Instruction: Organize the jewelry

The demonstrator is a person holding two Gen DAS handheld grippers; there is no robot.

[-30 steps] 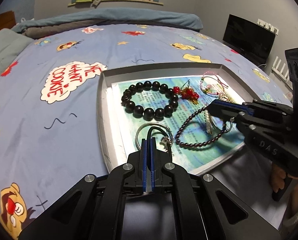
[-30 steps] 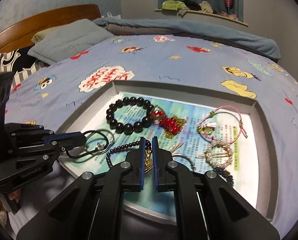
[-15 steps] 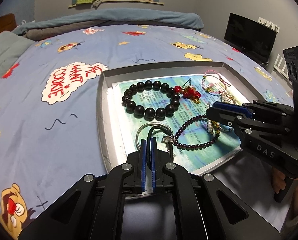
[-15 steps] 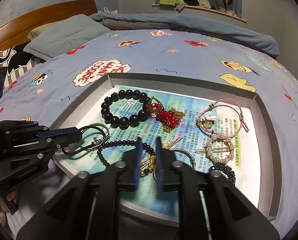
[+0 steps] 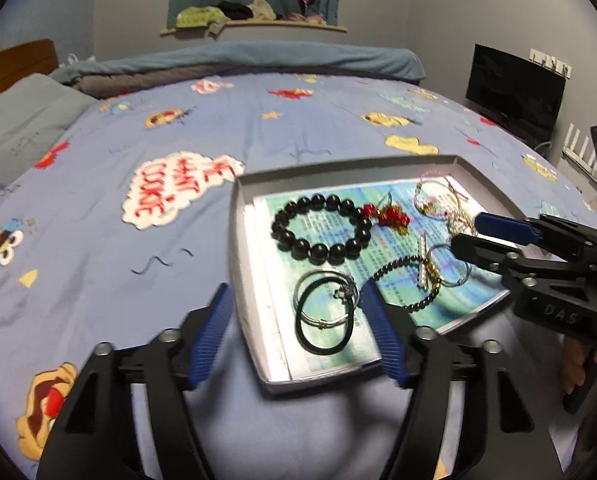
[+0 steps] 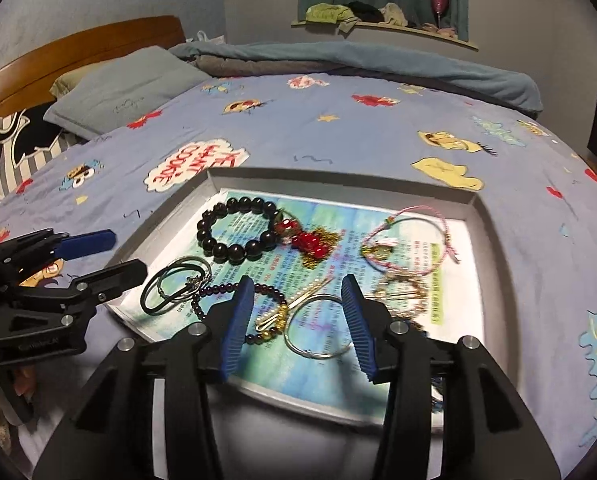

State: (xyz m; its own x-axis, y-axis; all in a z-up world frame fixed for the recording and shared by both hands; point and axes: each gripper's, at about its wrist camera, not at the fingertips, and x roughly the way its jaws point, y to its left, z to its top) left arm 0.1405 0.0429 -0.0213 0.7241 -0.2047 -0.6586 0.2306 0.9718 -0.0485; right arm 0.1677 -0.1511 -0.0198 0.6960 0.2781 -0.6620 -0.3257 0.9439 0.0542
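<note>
My left gripper [image 5: 296, 330]: matte black frame w/ triangular cutouts, round silver screws at the pivots, blue ribbed pads on the inner faces. My right gripper [image 6: 296, 326]: same build, black arms, silver screws, blue ribbed pads. Seen side-on from the left cam, the right unit has raised "DAS" lettering on its black body & a pistol-style handle underneath.

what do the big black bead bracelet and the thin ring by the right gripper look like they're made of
Black bead bracelet: glossy round beads with bright highlights, likely polished stone, glass or lacquered wood.
Thin ring: silvery and shiny, holds a stiff round shape, so probably metal.
</note>
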